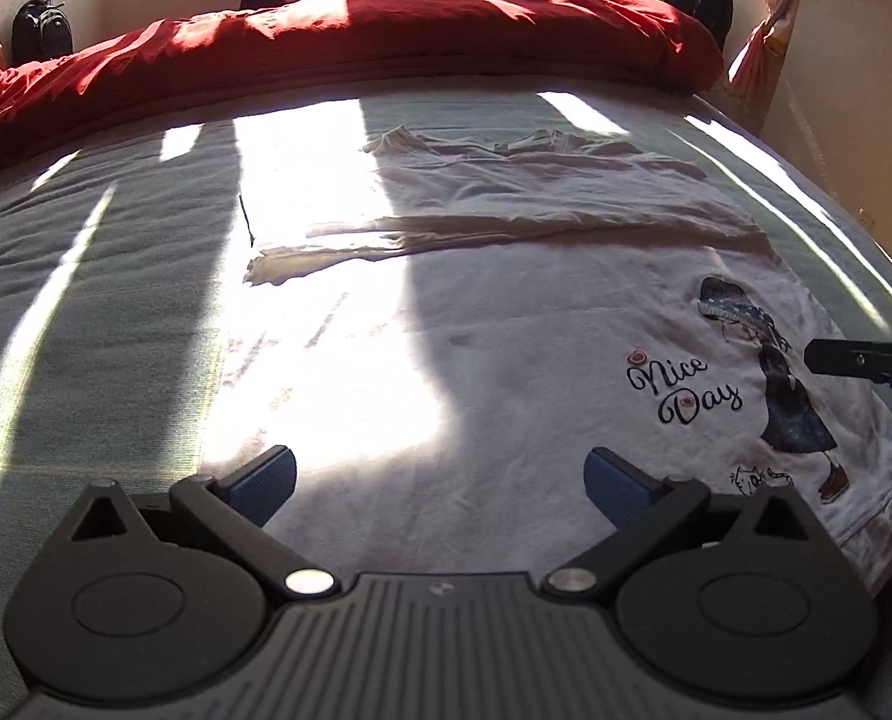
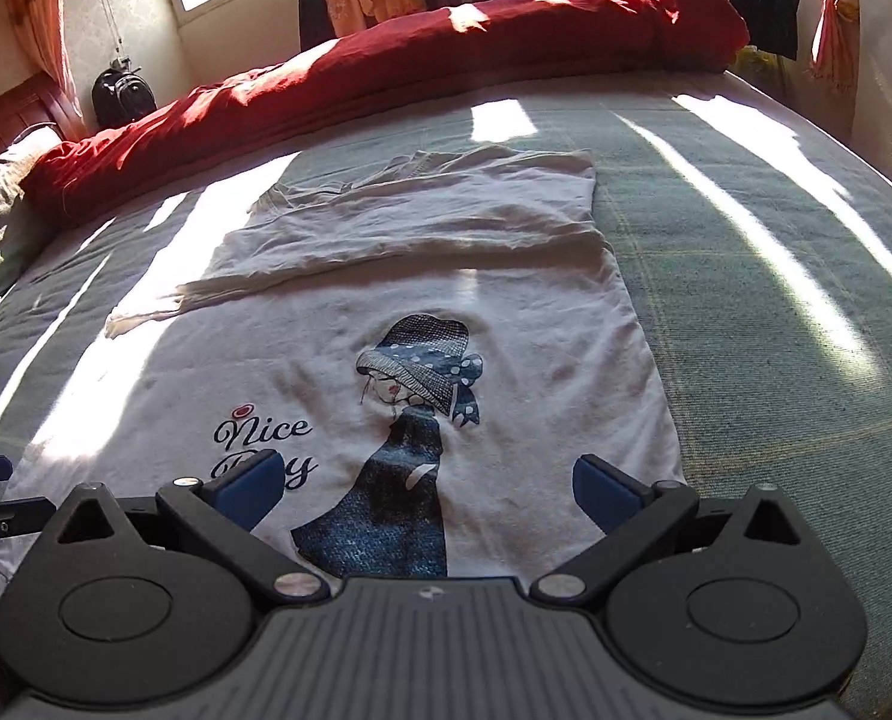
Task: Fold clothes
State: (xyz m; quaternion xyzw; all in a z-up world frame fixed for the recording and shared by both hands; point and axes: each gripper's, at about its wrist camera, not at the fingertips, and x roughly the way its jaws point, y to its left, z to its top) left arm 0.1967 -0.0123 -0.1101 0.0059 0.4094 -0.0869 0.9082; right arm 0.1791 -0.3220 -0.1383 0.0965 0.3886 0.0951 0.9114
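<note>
While our left hand-held gripper (image 1: pixel 440 483) hangs wide open and empty over the shirt's (image 1: pixel 506 324) near hem, the shirt lies flat on the bed (image 1: pixel 86 276), sleeves folded across. From the right view, our right hand-held gripper (image 2: pixel 428 489) gapes equally empty above the print (image 2: pixel 410 420). We judge both should pinch the hem's corners evenly, then carry it toward the collar.

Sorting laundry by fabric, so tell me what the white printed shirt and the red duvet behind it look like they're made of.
White shirt: probably soft cotton jersey, matte, judging by its fine limp wrinkles; the girl graphic looks printed on. Red duvet: matte woven cover, likely cotton, padded, since it bulges in thick rounded folds.
</note>
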